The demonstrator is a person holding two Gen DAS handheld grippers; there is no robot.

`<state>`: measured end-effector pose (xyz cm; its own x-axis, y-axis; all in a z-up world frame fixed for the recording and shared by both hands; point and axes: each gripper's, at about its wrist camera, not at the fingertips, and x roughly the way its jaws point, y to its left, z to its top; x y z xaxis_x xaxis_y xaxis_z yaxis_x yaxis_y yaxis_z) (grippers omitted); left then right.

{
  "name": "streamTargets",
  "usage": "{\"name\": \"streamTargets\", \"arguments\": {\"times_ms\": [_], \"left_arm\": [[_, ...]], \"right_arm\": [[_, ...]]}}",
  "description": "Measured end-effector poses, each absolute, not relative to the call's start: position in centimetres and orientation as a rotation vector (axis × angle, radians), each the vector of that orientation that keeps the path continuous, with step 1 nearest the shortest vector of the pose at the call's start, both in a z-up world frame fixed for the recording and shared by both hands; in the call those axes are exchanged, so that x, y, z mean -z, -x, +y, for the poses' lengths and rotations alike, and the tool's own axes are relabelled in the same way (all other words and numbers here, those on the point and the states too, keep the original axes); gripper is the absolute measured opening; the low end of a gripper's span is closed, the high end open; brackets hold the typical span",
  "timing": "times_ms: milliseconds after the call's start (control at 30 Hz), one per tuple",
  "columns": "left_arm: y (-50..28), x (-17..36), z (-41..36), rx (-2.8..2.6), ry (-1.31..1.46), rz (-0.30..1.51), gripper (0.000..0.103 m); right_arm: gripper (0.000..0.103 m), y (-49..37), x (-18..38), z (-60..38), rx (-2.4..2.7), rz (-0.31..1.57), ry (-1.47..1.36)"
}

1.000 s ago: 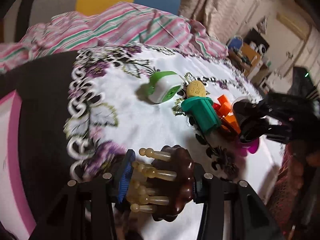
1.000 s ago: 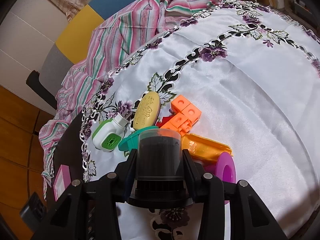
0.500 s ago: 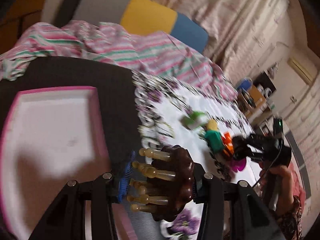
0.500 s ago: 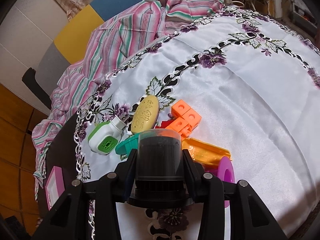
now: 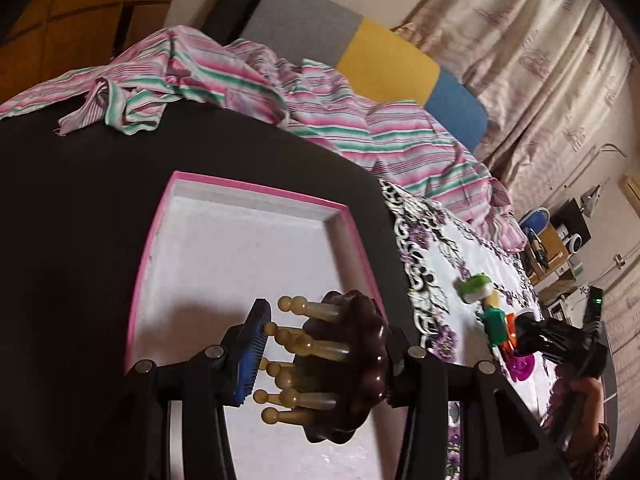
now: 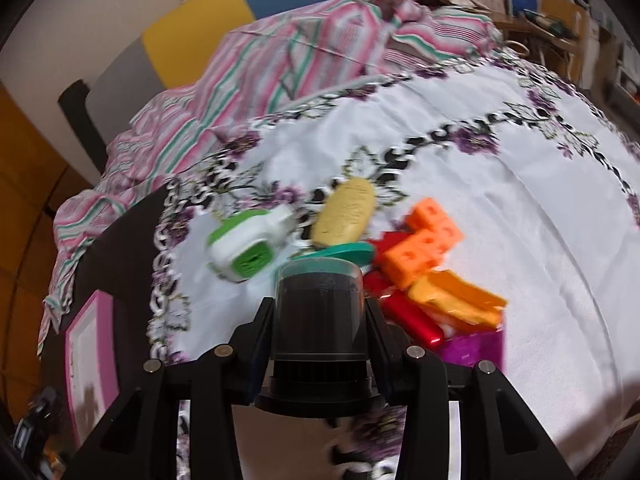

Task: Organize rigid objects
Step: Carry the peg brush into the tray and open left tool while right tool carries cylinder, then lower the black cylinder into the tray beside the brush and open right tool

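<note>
My left gripper (image 5: 316, 356) is shut on a dark brown round massager (image 5: 344, 364) with pale pegs, held above the near end of a white tray with a pink rim (image 5: 248, 196). My right gripper (image 6: 320, 320) is shut on a black cylindrical cap-like container (image 6: 320, 312), above the white embroidered cloth (image 6: 500, 208). Beyond it lie a green and white plug-in device (image 6: 244, 248), a yellow oval soap (image 6: 346, 212), orange cube blocks (image 6: 424, 244), a teal piece (image 6: 344, 250), red pieces (image 6: 412, 316), an orange clip (image 6: 456, 296) and a magenta ring (image 6: 472, 346).
A black tabletop (image 5: 100, 184) surrounds the tray, which shows again in the right wrist view (image 6: 98, 304). Striped pink and green fabric (image 5: 320, 92) is heaped at the far edge, against a grey, yellow and blue chair back (image 5: 384, 64). A person's hand (image 5: 580, 396) grips the right tool.
My left gripper swung left from over the cloth to above the white tray, still holding the massager, and rolled. My right gripper shifted and rolled a little above the pile, its view now blurred.
</note>
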<state>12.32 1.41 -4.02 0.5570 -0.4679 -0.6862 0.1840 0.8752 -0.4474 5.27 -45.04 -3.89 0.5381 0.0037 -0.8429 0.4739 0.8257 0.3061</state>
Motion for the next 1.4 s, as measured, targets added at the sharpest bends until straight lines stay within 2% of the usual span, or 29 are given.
{"name": "streamTargets", "arguments": {"times_ms": [267,633,967,1067,1233,1400], "left_arm": [[-14.9,5.8,3.4,0.320,0.367,0.952,0.047],[-17.5,8.4,5.4,0.234,0.413,1.025,0.047],[-20.5,7.6,5.3,0.220,0.370,0.993,0.047],[-21.4,7.2,5.1,0.213,0.350,1.000,0.050],[-20.7,5.3,6.1,0.225,0.389,0.928,0.056],[-18.8,4.1,7.5,0.221,0.406,0.884,0.056]], "right_arm": [[0.044,-6.9,1.0,-39.1,0.181,0.957,-0.474],[0.043,-9.2,0.0,-30.2,-0.004,0.975,-0.395],[0.044,-10.7,-0.2,-26.4,-0.077,0.976,-0.375],[0.044,-10.8,-0.5,-25.5,-0.094,0.973,-0.366],[0.044,-11.1,-0.5,-24.2,-0.123,0.978,-0.349],[0.044,-11.5,-0.1,-22.6,-0.159,0.996,-0.341]]}}
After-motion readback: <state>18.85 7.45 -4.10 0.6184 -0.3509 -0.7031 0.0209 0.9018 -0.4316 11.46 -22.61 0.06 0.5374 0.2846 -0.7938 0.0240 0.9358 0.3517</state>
